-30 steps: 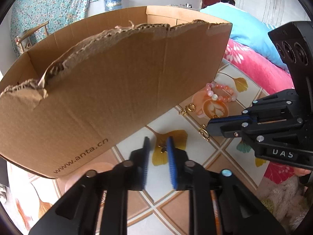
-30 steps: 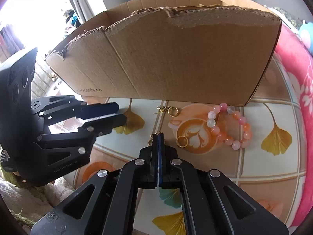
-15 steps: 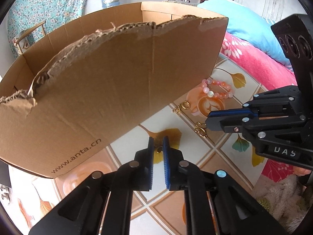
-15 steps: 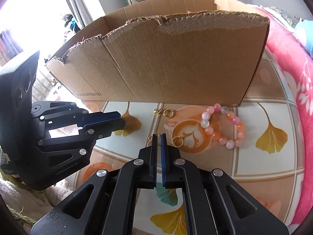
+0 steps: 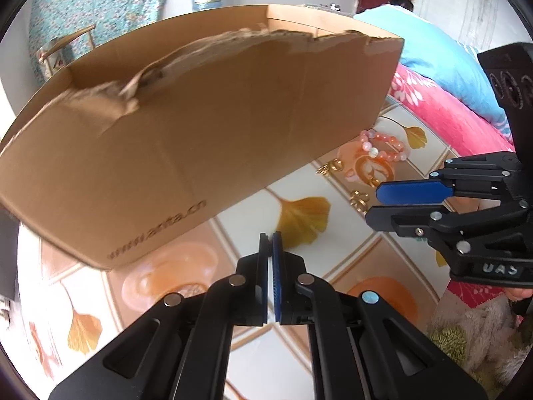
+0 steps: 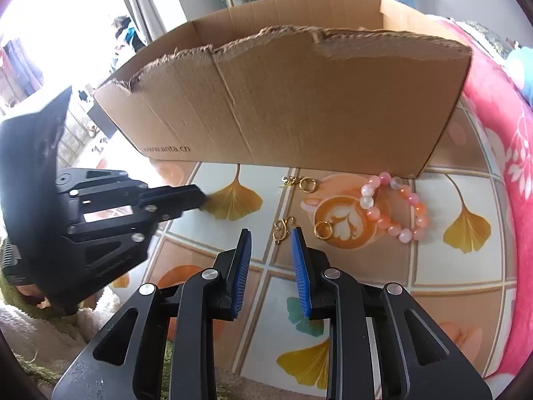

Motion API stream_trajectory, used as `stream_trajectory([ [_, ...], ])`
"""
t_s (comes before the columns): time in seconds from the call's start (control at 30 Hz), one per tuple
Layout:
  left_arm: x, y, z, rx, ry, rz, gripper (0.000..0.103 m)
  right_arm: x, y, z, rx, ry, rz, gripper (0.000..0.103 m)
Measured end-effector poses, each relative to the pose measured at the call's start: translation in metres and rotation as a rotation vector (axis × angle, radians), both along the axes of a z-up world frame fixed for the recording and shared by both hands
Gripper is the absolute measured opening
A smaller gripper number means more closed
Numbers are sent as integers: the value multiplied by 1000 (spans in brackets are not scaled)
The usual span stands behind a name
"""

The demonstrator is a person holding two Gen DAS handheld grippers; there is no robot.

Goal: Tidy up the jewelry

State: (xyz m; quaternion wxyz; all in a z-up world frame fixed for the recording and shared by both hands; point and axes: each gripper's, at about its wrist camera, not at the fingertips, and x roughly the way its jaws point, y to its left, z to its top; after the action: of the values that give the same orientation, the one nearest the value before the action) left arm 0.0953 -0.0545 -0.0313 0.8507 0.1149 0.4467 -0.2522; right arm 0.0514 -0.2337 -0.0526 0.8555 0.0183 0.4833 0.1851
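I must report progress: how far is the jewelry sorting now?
Done: nothing visibly; the box hides its contents. In hand: right gripper is empty, its jaws have just been opening near a gold hook; left gripper is shut. Left: bead bracelet, gold hook and two gold rings lie on the tablecloth.

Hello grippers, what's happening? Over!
Left gripper shut, empty. Right gripper just opening over gold clasp. Bracelet, rings on table. Box behind, nothing blocking.

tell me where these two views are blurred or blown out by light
Left wrist view: the torn brown cardboard box is smeared by motion blur, its printed web address barely legible; the pink beaded bracelet is soft too. Right wrist view: sharper, the print readable, but the window at upper left is blown out to white, and glare washes the tablecloth beneath the box's left corner.
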Motion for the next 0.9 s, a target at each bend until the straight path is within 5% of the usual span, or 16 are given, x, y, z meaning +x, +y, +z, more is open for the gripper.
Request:
stream_trajectory([
  [0.33, -6, 16, -1, -27, -2, 14, 1, 15, 34, -8, -151, -50, 38, 25],
  [0.5, -8, 18, -2, -36, -10, 4, 1, 16, 51, -9, -189, -53, 86, 14],
  [0.9, -8, 21, -2, -49, -10, -5, 0, 5, 25, -1, -142, -53, 66, 13],
])
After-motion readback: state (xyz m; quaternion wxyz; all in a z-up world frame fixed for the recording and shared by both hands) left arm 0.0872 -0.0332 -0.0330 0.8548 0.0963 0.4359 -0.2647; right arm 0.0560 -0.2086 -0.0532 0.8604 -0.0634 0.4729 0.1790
